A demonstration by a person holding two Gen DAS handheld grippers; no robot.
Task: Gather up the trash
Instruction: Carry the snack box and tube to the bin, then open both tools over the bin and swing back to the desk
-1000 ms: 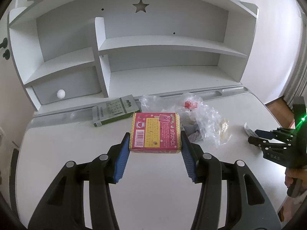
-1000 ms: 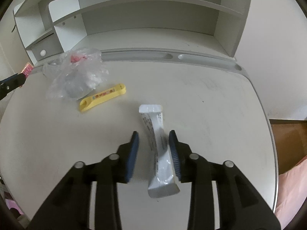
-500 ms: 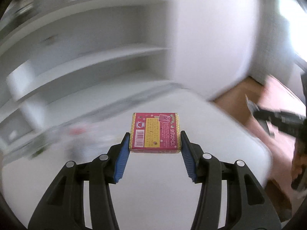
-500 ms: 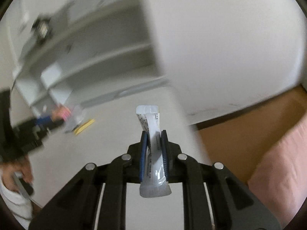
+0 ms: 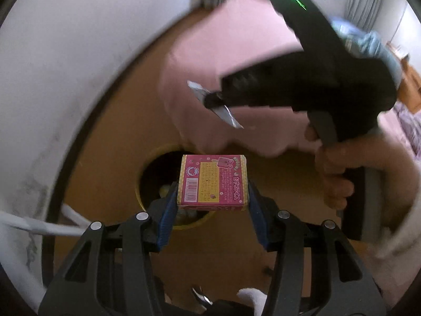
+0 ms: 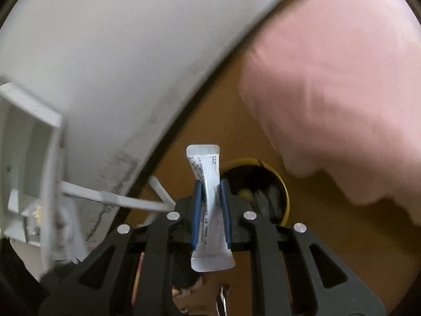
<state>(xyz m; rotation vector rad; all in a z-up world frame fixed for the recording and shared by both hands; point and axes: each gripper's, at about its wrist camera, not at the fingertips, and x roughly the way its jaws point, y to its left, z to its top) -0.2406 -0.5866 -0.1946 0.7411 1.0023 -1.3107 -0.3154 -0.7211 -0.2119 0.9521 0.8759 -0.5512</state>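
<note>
Brown floor lies below, and with my left tongs (image 5: 213, 197) clamped on the pink box (image 5: 213, 181) over the yellow bin (image 5: 155, 155), my right tongs (image 6: 210, 205) pinching the white packet (image 6: 209, 184) beside its rim, I should centre each before letting go.

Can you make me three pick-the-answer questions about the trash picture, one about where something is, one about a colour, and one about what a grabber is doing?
1. Where is the bin?
A. On the floor below the grabbers
B. On a shelf
C. On the pink bedding

2. What colour is the bin's rim?
A. Blue
B. Yellow
C. Green

3. What is the right grabber doing?
A. Hanging open and empty
B. Squeezing a white wrapper
C. Holding a spoon

Answers:
1. A, because the round bin sits on the brown floor, seen past the pink box in the left grabber.
2. B, because its edge shows yellow in both views.
3. B, because its blue pads press both sides of the white wrapper.
</note>
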